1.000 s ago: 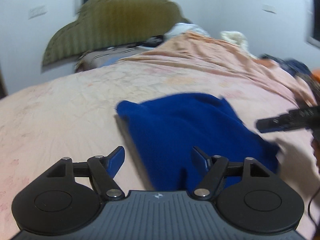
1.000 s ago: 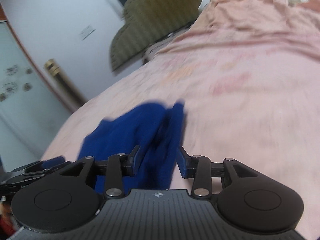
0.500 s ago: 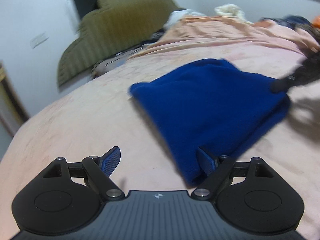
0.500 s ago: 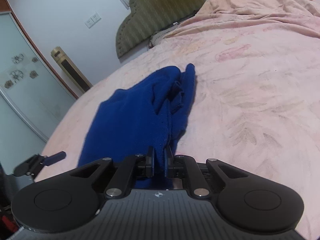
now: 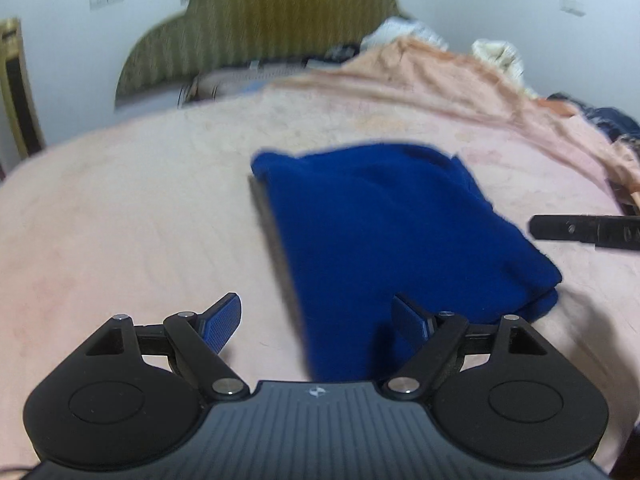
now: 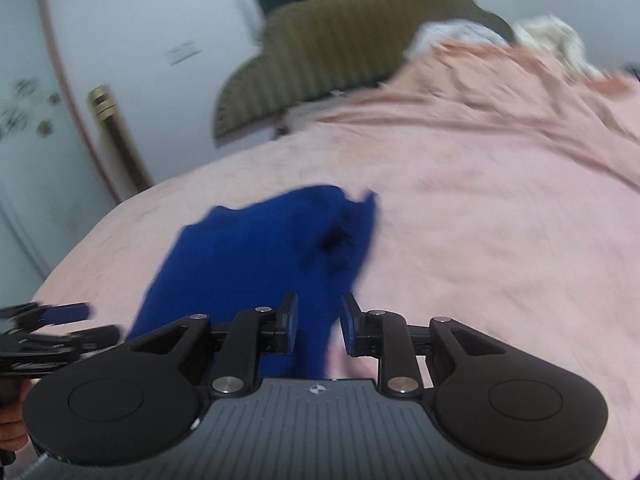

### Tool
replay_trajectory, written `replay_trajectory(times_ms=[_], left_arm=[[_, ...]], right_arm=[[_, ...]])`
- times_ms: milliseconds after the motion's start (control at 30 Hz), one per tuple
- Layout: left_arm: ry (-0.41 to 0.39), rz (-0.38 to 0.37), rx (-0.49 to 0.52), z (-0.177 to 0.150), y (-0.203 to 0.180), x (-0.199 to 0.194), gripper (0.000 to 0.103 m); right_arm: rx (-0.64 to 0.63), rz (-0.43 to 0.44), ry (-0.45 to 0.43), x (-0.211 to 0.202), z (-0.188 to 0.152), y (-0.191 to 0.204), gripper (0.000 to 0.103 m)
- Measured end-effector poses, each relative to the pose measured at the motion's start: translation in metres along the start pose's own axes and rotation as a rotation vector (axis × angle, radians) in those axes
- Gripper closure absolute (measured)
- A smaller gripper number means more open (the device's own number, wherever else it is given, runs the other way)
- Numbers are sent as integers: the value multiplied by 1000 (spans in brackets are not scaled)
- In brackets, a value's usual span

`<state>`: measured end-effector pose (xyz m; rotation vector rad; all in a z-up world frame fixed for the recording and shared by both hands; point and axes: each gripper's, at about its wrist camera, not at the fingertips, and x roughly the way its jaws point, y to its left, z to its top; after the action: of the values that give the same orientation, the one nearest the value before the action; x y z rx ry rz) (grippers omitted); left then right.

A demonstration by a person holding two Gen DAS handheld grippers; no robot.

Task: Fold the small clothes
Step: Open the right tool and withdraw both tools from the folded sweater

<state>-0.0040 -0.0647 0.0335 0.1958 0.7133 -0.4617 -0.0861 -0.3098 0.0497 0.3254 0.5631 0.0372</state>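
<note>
A dark blue knit garment point(image 5: 380, 220) lies folded on the pink bed sheet point(image 5: 140, 220). My left gripper point(image 5: 316, 308) is open, wide, just over the garment's near left corner; its right finger hangs above the cloth and nothing is gripped. In the right wrist view the same garment point(image 6: 260, 248) stretches away from my right gripper point(image 6: 320, 304). Its jaws are opening, with the garment's near edge in the gap and the pads clear of it. The right gripper's tip point(image 5: 580, 232) shows beside the garment's right edge. The left gripper point(image 6: 52, 320) sits at the far left, blurred.
An olive padded headboard point(image 5: 260, 32) stands at the back. A rumpled orange blanket point(image 5: 440, 76) and a heap of other clothes point(image 5: 612, 120) lie along the right of the bed. A glass door point(image 6: 24, 128) and a brass post point(image 6: 112, 128) stand left of the bed.
Half a second ago my right gripper was shut on the garment's near edge; now its jaws have parted and it has drawn back. The left gripper stayed open and dipped slightly.
</note>
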Motion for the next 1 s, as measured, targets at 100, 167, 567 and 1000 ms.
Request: replay_trajectory(times_ms=[100, 167, 567, 1000], left_arm=[[48, 69, 4, -10, -18, 13, 21], [41, 94, 7, -15, -23, 10, 21], [68, 167, -43, -9, -27, -2, 20], [79, 189, -83, -12, -38, -19, 20]], right_arm=[[-58, 14, 53, 20, -5, 18, 70], [-113, -51, 105, 33, -14, 26, 69], [-234, -137, 105, 28, -31, 46, 51], [-186, -145, 35, -6, -27, 56, 13]])
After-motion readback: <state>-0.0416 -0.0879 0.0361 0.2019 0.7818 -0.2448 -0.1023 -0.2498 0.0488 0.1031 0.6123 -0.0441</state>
